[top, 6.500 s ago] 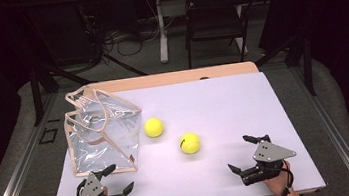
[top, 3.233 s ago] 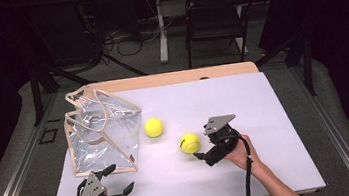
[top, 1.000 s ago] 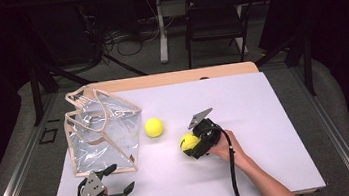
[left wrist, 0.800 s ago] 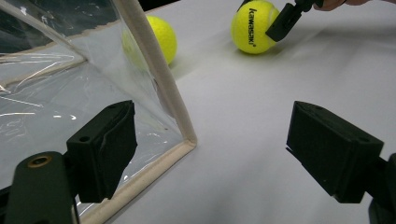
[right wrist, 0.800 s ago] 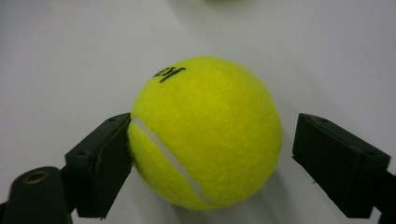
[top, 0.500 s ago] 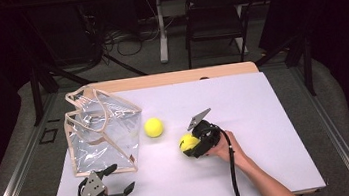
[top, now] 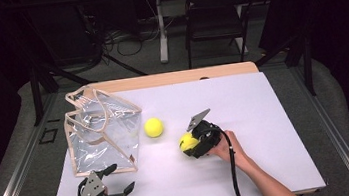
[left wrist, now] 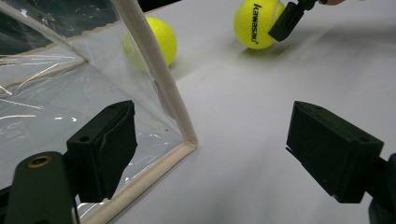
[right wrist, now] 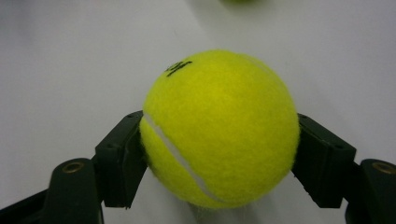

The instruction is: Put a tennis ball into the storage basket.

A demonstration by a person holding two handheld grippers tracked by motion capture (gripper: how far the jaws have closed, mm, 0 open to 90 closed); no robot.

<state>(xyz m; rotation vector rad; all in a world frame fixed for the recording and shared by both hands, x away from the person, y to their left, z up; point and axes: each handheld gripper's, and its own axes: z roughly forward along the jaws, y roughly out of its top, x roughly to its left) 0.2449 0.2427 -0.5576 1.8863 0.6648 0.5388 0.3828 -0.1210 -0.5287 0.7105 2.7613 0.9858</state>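
Yellow felt tennis ball [right wrist: 219, 128] clamped across its middle by the right gripper [top: 194, 143], right of centre on the white desk [top: 275, 111].
Light, springy, nap gives good purchase; widest girth is the place to hold. Jaws have just been closing onto it. "KAWASAKI" printed in black, read from the left gripper view. Left gripper [left wrist: 224, 161] fingers open, empty, near left by the clear bag [top: 101, 132]; second ball [top: 154, 127] probably the same make.

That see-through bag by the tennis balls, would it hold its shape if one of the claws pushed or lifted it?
Probably not. The clear bag has thin, crinkled plastic walls that would likely buckle. Its tan edging seems to keep it standing, so it may slide before folding. It looks light, and could skid across the smooth white table if nudged.
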